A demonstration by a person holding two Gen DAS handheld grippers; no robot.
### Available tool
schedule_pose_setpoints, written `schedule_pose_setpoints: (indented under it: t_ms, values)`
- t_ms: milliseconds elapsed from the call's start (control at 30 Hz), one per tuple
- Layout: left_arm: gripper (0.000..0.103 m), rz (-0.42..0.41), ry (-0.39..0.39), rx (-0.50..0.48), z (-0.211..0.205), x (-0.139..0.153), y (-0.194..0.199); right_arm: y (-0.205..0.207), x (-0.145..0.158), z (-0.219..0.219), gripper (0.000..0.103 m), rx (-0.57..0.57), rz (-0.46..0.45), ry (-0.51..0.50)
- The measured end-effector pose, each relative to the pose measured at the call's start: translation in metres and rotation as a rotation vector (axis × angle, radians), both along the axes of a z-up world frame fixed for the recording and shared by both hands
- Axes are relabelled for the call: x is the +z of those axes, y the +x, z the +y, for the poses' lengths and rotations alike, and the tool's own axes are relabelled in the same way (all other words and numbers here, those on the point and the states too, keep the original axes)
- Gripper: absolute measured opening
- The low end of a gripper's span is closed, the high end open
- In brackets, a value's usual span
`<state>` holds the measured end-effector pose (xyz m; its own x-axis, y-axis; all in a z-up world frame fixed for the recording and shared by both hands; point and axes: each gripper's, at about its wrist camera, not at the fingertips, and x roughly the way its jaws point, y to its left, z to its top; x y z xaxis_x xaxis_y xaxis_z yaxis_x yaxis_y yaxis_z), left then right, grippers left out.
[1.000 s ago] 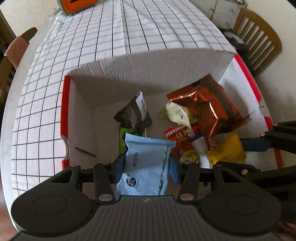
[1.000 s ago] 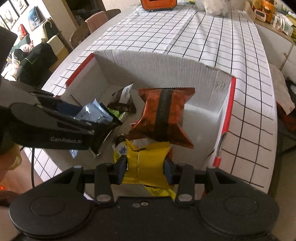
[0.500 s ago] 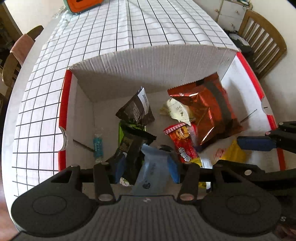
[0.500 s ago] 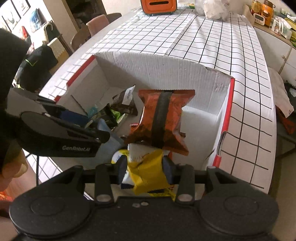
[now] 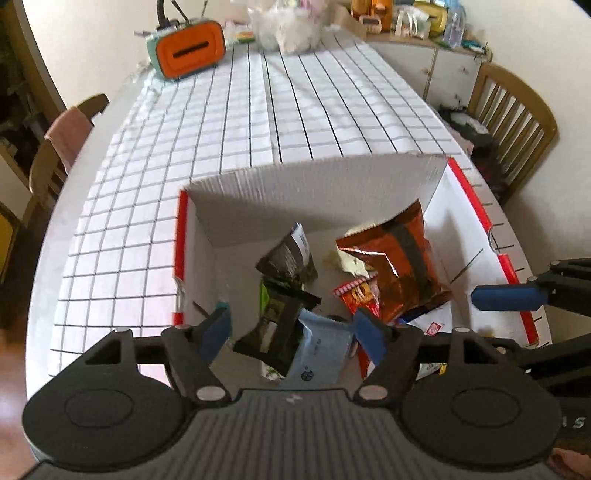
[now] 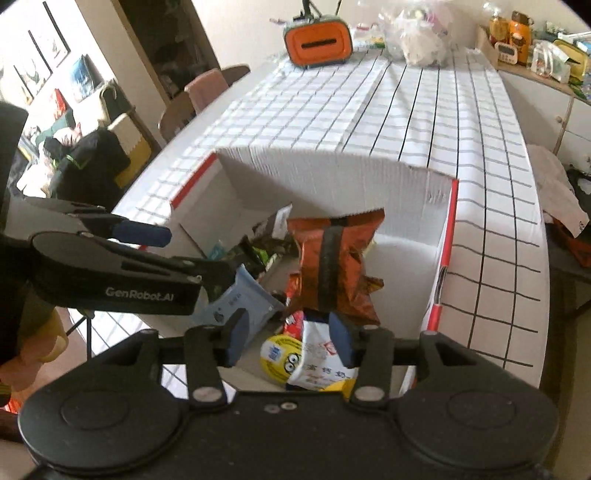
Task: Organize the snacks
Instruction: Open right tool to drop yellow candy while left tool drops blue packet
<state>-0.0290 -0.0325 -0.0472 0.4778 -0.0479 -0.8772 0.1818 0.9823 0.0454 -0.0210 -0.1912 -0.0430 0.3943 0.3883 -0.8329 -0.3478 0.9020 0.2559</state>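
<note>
A white cardboard box with red edges (image 5: 258, 192) (image 6: 325, 173) stands on the checked table and holds several snack packs. Among them are an orange-brown chip bag (image 5: 399, 266) (image 6: 332, 266), a dark packet (image 5: 288, 258), a black-and-green packet (image 5: 277, 325), a light blue packet (image 5: 317, 350) (image 6: 240, 299) and a yellow and white pack (image 6: 295, 360). My left gripper (image 5: 293, 330) is open and empty above the box's near left part. My right gripper (image 6: 288, 338) is open and empty above the near right part.
An orange and teal case (image 5: 188, 50) (image 6: 319, 42) and a clear plastic bag (image 6: 421, 33) sit at the table's far end. Wooden chairs stand at the right (image 5: 517, 110) and left (image 5: 62, 147). A cluttered sideboard (image 6: 535, 44) runs along the far right.
Both grippers opened and let go: the light blue packet and the yellow pack dropped into the box. Both grippers pulled back and up from the box.
</note>
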Motion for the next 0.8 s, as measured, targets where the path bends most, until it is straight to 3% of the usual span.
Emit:
schedule_pose_setpoints:
  t_ms: [233, 367, 533, 800]
  values:
    - [0.077, -0.036, -0.044, 0.01, 0.015, 0.013, -0.009, -0.009, 0.014, 0.0, 0.068, -0.052, -0.044, 0.039]
    - [0.08, -0.075, -0.024, 0.007, 0.017, 0.02, -0.016, -0.017, 0.023, -0.001, 0.081, -0.088, -0.085, 0.062]
    - [0.081, -0.112, -0.041, -0.009, 0.019, 0.029, -0.026, -0.027, 0.034, -0.004, 0.086, -0.127, -0.134, 0.084]
    - [0.09, -0.161, -0.087, -0.028, 0.019, 0.041, -0.039, -0.039, 0.05, -0.007, 0.101, -0.16, -0.199, 0.097]
